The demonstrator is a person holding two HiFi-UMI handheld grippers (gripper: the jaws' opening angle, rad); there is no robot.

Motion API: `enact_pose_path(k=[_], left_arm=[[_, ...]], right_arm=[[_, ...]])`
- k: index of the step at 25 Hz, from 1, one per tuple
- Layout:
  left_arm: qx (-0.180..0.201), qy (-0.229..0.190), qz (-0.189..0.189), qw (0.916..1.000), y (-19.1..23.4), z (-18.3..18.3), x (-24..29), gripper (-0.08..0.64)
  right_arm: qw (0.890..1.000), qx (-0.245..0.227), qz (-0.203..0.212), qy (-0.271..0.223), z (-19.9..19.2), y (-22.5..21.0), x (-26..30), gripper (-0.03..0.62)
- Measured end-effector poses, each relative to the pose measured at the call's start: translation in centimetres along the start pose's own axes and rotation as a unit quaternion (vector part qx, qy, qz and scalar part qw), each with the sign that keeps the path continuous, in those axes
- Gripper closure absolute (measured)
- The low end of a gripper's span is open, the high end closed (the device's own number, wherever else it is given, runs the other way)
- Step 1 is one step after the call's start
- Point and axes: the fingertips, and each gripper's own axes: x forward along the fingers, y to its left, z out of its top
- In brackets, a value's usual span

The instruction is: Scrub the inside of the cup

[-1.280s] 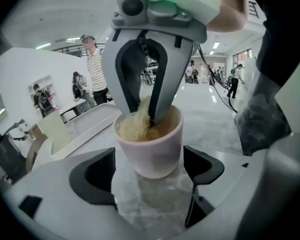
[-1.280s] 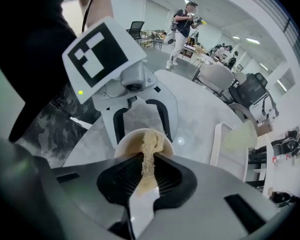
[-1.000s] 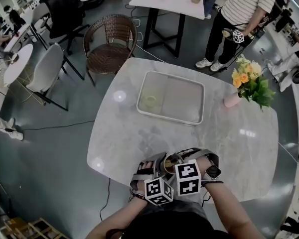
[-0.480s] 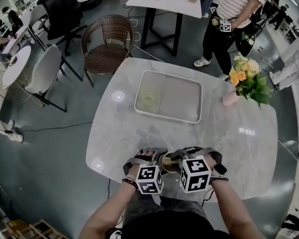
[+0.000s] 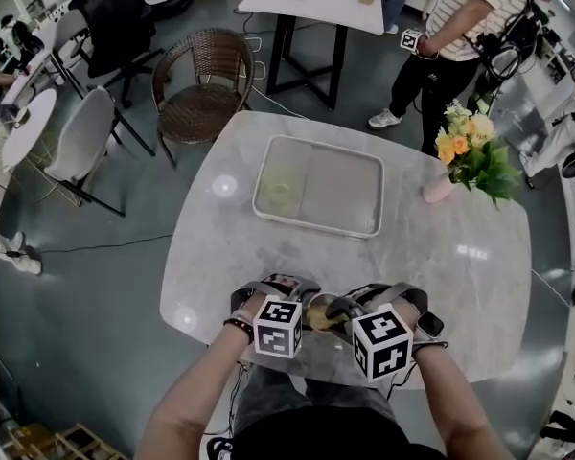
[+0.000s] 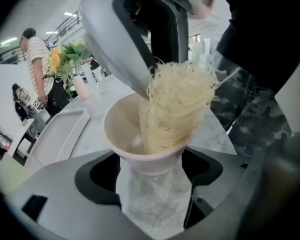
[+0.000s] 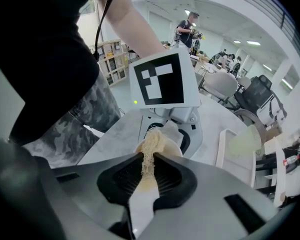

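A cream cup [image 6: 121,129] with a frosted lower body sits upright between the jaws of my left gripper [image 6: 152,180], which is shut on it. A pale yellow fibrous scrubber [image 6: 176,104] is pushed down into the cup's mouth. My right gripper [image 7: 146,171] is shut on that scrubber [image 7: 150,151] and reaches over the cup [image 7: 174,145] from the other side. In the head view the cup [image 5: 320,312] is at the table's near edge between the left gripper [image 5: 286,307] and the right gripper [image 5: 350,312].
A white tray [image 5: 340,192] lies mid-table with a pale green object [image 5: 276,195] in its left half. A pink vase of flowers [image 5: 441,186] stands at the right. A wicker chair [image 5: 203,84] and a person in a striped shirt [image 5: 465,27] are beyond the table.
The two marker cubes, side by side a second ago, have drawn apart, the left one going left and forward. The cup stays between them. The striped-shirt person has shifted.
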Motion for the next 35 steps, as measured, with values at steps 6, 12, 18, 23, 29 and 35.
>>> enact_pose_path(k=[6, 12, 18, 23, 29, 35], left_arm=[[0.063, 0.021, -0.037, 0.9971, 0.0, -0.6, -0.1, 0.190], [0.048, 0.021, -0.018, 0.9984, 0.7, -1.8, -0.1, 0.196], [-0.152, -0.047, 0.093, 0.9828, 0.3, -1.5, -1.8, 0.186], [-0.265, -0.074, 0.195, 0.9413, -0.3, -0.2, -2.0, 0.186], [-0.242, -0.057, 0.247, 0.9367, 0.2, 1.5, -1.1, 0.181], [-0.200, -0.053, 0.221, 0.9529, 0.5, 1.6, -0.8, 0.167]], right_arm=[[1.000, 0.008, 0.000, -0.004, 0.2, 0.2, -0.9, 0.532], [0.998, 0.029, -0.046, -0.008, -0.4, -1.5, -1.1, 0.532], [0.998, 0.006, -0.056, 0.036, -1.0, -1.9, 0.9, 0.532], [0.996, -0.006, -0.050, 0.075, -1.7, -2.3, 2.6, 0.532], [0.995, 0.075, 0.014, 0.071, -1.5, -1.2, 3.5, 0.532], [0.982, 0.171, 0.074, 0.028, -0.7, -0.6, 2.0, 0.532]])
